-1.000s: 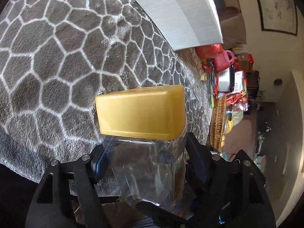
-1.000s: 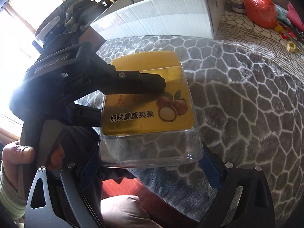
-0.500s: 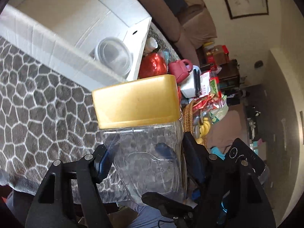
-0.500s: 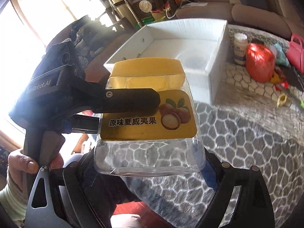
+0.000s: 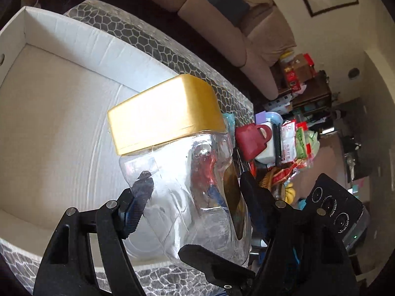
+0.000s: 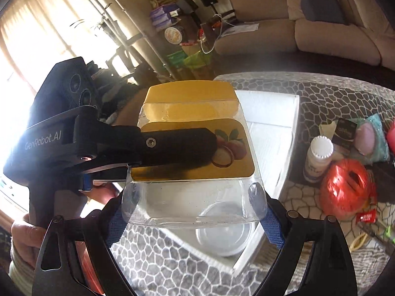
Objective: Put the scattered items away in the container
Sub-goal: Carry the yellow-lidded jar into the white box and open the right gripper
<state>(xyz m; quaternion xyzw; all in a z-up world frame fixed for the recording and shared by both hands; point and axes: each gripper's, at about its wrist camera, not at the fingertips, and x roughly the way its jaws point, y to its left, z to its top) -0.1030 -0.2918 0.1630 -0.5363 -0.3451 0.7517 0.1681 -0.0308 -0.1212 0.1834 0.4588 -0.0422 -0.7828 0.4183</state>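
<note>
1. A clear plastic jar [image 5: 187, 197] with a gold lid [image 5: 165, 113] is held in the air by both tongs at once, above the white cardboard box [image 5: 49, 113].
2. The left gripper [image 5: 195, 204] is seen with its pads on two opposite sides of the jar; its jaws are opening a little at this moment, and the jar is between them.
3. The right gripper [image 6: 195, 212] is spread wide across the clear bottom end of the jar [image 6: 195, 162], with a pad pressed on each corner.
4. The box [image 6: 274, 128] stands on a grey patterned cloth [image 6: 333, 91]. Its walls are low and its top is open, and most of its floor is bare.
5. In the near right corner of the box a round clear container [image 6: 224, 231] lies, seen partly through the jar.
6. To the right of the box, on the cloth, a white bottle [image 6: 318, 157] and a red bag [image 6: 345, 190] stand close to the box wall.
7. Farther right a pink and teal thing [image 6: 370, 138] lies.
8. In the left wrist view a red mug [image 5: 251, 140] and packets are seen beyond the far corner of the box.
9. A hand [image 6: 22, 231] is seen on the handle of the left gripper.
</note>
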